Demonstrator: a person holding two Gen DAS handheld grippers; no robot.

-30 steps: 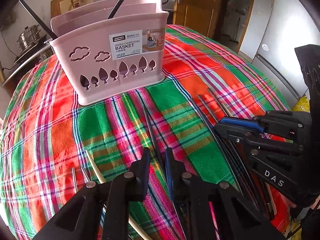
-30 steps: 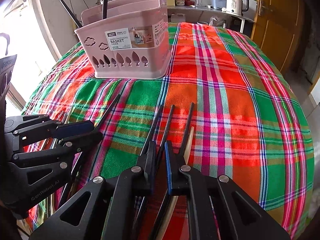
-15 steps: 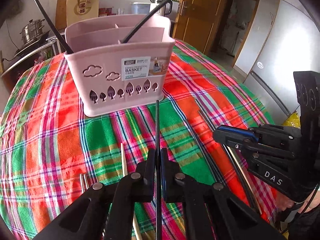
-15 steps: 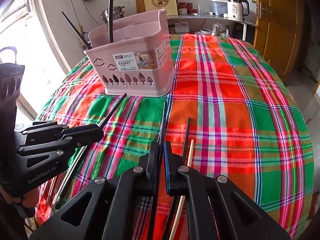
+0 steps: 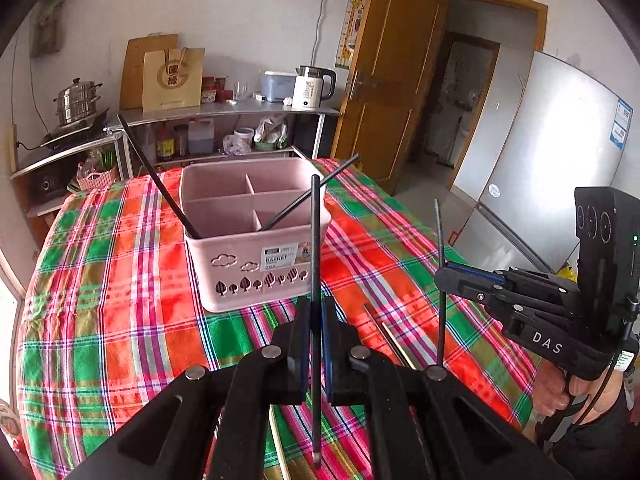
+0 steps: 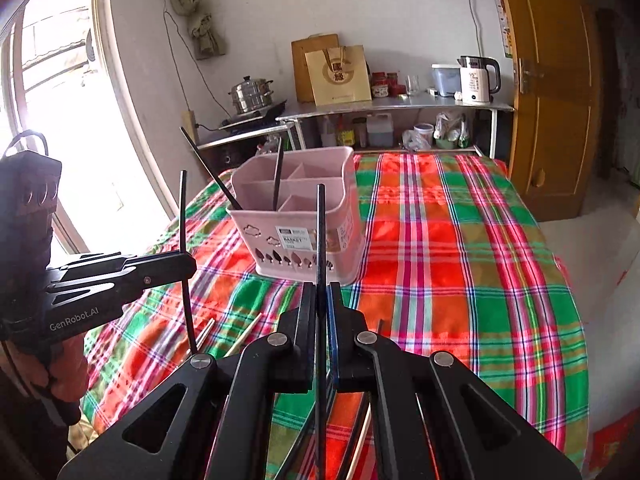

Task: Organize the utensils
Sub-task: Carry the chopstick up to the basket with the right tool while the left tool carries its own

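**Chopsticks lifted, one in each gripper**

Chopsticks: two black ones are held clear of the plaid surface (image 5: 120, 320), both upright. Left gripper (image 5: 316, 320), bottom centre of the left wrist view, has its jaws closed tight on a black chopstick (image 5: 315, 240) whose tip crosses in front of the pink basket (image 5: 248, 256). Right gripper (image 6: 321, 304), bottom centre of the right wrist view, jaws likewise pinched on a second black chopstick (image 6: 320, 240). Each gripper shows in the other's view: right one at right edge of the left view, its stick (image 5: 440, 264) standing vertical; left one at left edge of the right view, stick (image 6: 183, 216) vertical.

Basket sits mid-frame on the cloth, divided into compartments. Two black chopsticks lean in it, one toward upper left (image 5: 156, 176), one toward upper right (image 5: 312, 196).

Loose sticks lie on the cloth near the grippers: a pale one (image 5: 394, 344) and a dark one just beside it, lower centre-right of the left view.
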